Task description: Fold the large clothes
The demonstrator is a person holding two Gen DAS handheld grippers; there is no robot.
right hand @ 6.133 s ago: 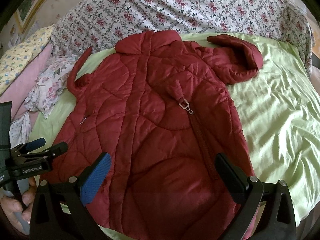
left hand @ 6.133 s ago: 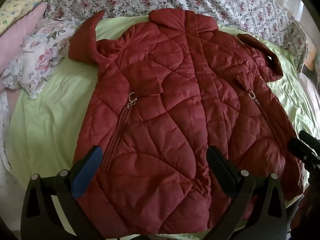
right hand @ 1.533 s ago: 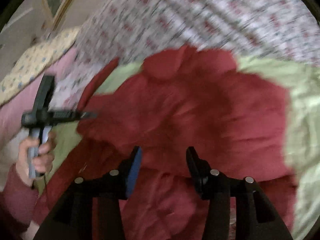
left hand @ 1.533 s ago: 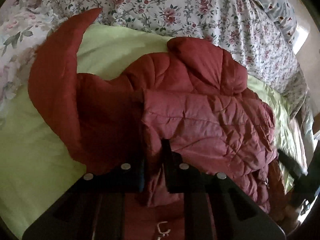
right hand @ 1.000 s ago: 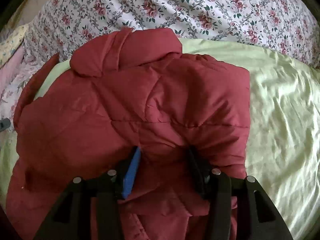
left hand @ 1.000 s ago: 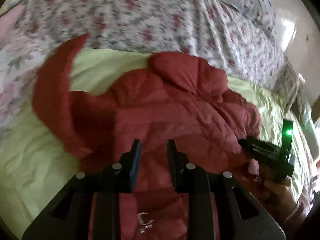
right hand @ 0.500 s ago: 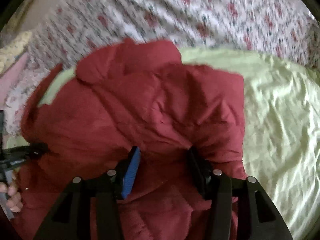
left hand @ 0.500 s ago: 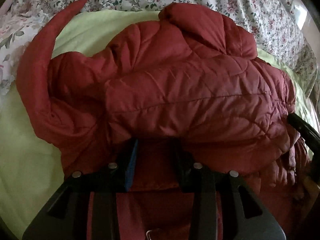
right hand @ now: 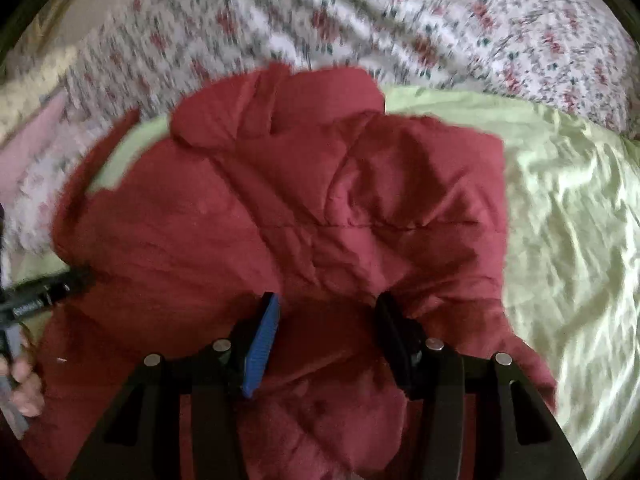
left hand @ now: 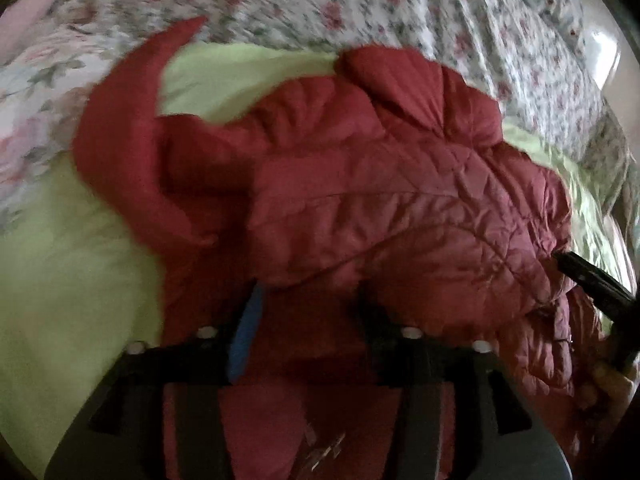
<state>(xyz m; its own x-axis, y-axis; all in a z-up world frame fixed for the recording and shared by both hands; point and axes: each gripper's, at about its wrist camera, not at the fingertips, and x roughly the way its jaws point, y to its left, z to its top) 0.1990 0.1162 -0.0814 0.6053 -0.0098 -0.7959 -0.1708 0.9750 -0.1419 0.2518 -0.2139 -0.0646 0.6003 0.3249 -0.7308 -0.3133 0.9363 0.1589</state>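
Quilted dark-red padded jacket (left hand: 400,208) lies on the pale green bedsheet (left hand: 60,280), its lower half folded up over the chest so that the doubled edge faces the grippers. Its collar (right hand: 280,108) sits toward the far edge of the sheet, next to the white quilt with a pink flower print (right hand: 400,20) heaped along that side. One red sleeve (left hand: 120,140) curls out toward the left edge of the sheet, its tip reaching the floral bedding there.

The left gripper (left hand: 308,320) stands over the folded edge with its jaws parted; they have just been opening, and the fabric lies under and between the fingers without being pinched. A blue pad (left hand: 246,332) lines its left finger. The right gripper (right hand: 326,340) likewise has its jaws apart above the fold, red fabric in the gap but not pressed by the fingers.

In the right wrist view a hand (right hand: 20,384) holds the other gripper's handle at the left edge of the jacket. Both views are somewhat blurred.
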